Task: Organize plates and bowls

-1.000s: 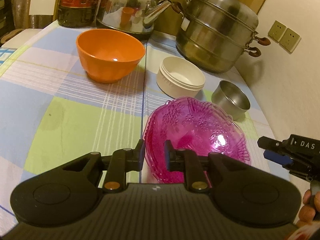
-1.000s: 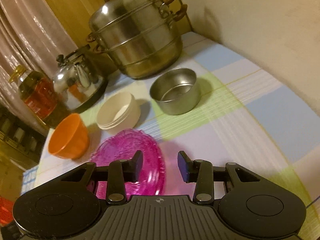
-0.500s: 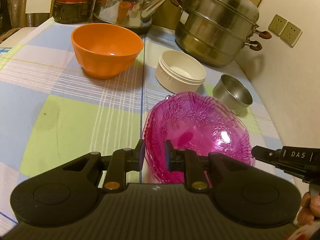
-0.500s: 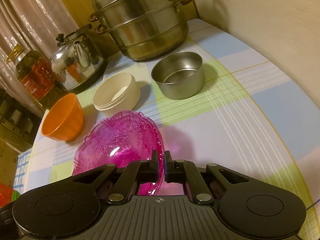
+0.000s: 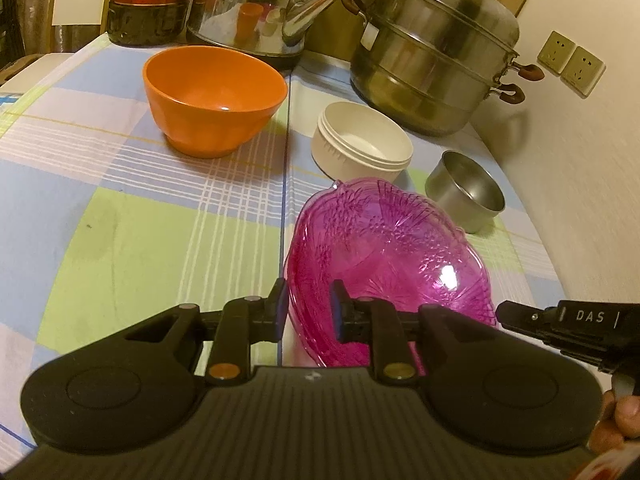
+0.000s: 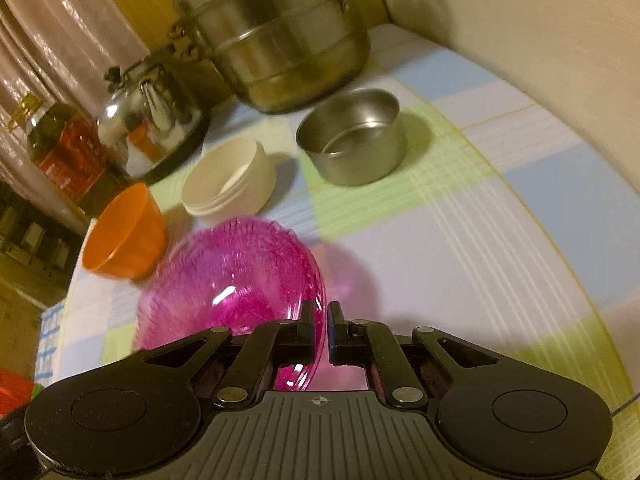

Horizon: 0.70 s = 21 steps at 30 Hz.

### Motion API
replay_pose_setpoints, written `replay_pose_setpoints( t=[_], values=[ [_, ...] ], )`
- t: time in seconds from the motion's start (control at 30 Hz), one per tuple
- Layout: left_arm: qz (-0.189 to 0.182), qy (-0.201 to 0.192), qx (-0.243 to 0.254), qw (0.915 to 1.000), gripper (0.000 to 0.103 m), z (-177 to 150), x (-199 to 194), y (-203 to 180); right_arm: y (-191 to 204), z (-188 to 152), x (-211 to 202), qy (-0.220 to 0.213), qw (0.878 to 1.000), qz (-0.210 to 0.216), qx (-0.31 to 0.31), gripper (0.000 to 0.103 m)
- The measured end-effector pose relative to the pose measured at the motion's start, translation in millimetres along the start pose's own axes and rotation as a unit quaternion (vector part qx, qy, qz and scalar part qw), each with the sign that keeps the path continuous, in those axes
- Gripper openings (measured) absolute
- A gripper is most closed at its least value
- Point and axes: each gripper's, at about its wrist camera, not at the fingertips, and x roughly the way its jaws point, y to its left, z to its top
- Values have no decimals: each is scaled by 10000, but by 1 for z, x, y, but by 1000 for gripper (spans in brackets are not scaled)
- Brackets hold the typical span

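Gripping the pink glass bowl [image 5: 384,256] by opposite rims: left claw [image 5: 306,306] clamps the near-left rim, right claw [image 6: 320,330] has just snapped closed on the right rim, where a second ago it stood open. Bowl sits mid-counter [image 5: 120,240], in front of the cream bowl [image 5: 360,140]. Two-handed lift looks ready.
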Motion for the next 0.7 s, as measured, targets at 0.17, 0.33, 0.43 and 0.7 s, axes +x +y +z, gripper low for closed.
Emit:
replay_pose_setpoints(
  t=[0.17, 0.33, 0.43, 0.7],
  values=[
    [-11, -24, 15, 10000, 18, 0, -2, 0, 1, 3, -10, -310, 9995, -8, -22, 7],
    [-11, -50, 6, 10000, 18, 2, -3, 0, -1, 4, -11, -337, 9994, 32, 93, 7],
    [-4, -95, 15, 10000, 18, 5, -6, 1, -2, 6, -13, -391, 9991, 12, 146, 7],
    [-112, -187, 226, 9995, 19, 16, -2, -4, 1, 6, -12, -350, 9993, 31, 80, 7]
  ],
)
